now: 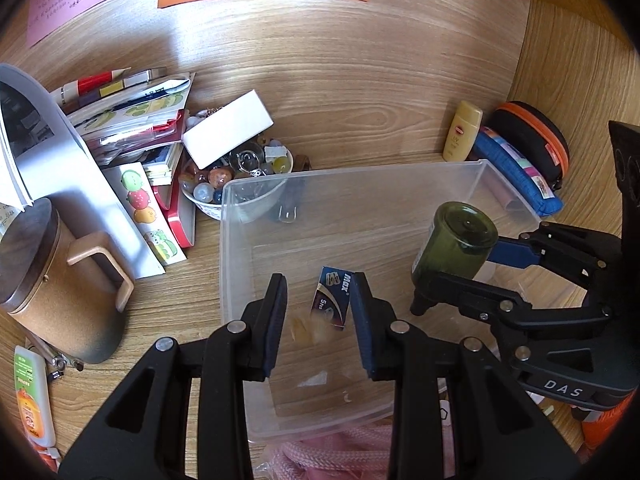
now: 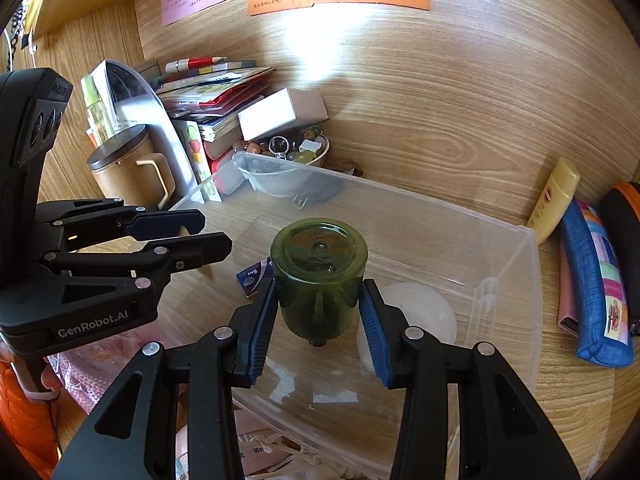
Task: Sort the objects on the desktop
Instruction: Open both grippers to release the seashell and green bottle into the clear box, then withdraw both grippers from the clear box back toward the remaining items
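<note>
A clear plastic bin [image 1: 360, 172] [image 2: 400, 196] stands on the wooden desk. My right gripper [image 2: 320, 292] [image 1: 460, 268] is shut on a dark green bottle [image 2: 318, 276] [image 1: 456, 244], tilted above the bin with its base toward the right wrist camera and its black cap pointing down. My left gripper [image 1: 320, 280] [image 2: 216, 232] hangs over the bin's near left part, jaws a little apart. A blurred tan patch [image 1: 308, 328] shows between them; whether it is gripped I cannot tell. A small blue staples box [image 1: 332, 300] [image 2: 252, 276] lies on the bin floor beyond the fingertips.
A brown mug [image 1: 60, 280], stacked books, a white box [image 1: 228, 132] and a bowl of beads [image 1: 208, 196] crowd the bin's left. A yellow tube [image 1: 464, 132], a blue pencil case [image 1: 520, 172] and a black-orange case [image 1: 536, 136] lie at its right. A white round lid [image 2: 412, 312] sits inside the bin.
</note>
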Demonstrator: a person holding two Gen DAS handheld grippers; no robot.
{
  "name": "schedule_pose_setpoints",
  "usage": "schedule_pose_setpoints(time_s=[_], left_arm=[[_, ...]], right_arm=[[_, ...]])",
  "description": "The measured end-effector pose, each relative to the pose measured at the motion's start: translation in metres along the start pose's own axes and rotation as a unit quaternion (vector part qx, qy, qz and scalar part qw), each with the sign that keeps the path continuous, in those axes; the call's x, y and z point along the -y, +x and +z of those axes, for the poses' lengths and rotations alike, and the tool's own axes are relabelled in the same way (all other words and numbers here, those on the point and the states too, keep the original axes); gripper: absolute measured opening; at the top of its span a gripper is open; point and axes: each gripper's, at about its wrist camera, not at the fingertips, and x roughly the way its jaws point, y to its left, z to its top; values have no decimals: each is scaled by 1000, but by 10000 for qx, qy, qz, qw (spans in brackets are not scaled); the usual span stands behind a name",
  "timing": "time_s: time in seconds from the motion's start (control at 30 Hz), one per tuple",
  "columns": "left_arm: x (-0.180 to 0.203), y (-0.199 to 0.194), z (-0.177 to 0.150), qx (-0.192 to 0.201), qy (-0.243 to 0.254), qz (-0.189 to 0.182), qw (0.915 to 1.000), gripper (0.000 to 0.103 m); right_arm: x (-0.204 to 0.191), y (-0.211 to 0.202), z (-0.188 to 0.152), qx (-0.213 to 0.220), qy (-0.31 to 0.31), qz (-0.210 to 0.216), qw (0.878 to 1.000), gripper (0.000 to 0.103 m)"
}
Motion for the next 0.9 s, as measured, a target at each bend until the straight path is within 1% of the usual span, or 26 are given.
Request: schedule_pose_setpoints(time_s=[0.3, 0.37, 0.43, 0.47, 0.53, 0.6, 0.73, 0.9], left_arm=[[-1, -4, 0, 72, 1, 64, 10000, 32], [-2, -6, 0, 86, -17, 74, 9999, 33], [-4, -8, 1, 123, -56, 63, 9999, 34], [-6, -10, 1, 151, -87, 51, 9998, 34], [-8, -13, 1, 185, -126, 36, 9997, 36], [-9, -15, 2, 232, -149, 37, 9996, 42], [-9, -20, 2, 306, -146, 27, 9994, 44], [-8, -26, 2, 460, -141, 98, 9988, 61]], right_arm=[[-6, 3, -1, -125, -91, -12, 9999, 39], [-7, 3, -2, -135, -120, -37, 9998, 44], [-7, 3, -2, -117, -122, -97, 9998, 52], [-7, 2, -2, -108, -124, -111, 9998, 53], [-7, 2, -1, -86, -121, -161, 9998, 54], [-6, 1, 0, -89, -108, -172, 9998, 56], [-5, -2, 0, -63, -71, -257, 9996, 65], [-3, -10, 0, -9, -47, -387, 9992, 75]])
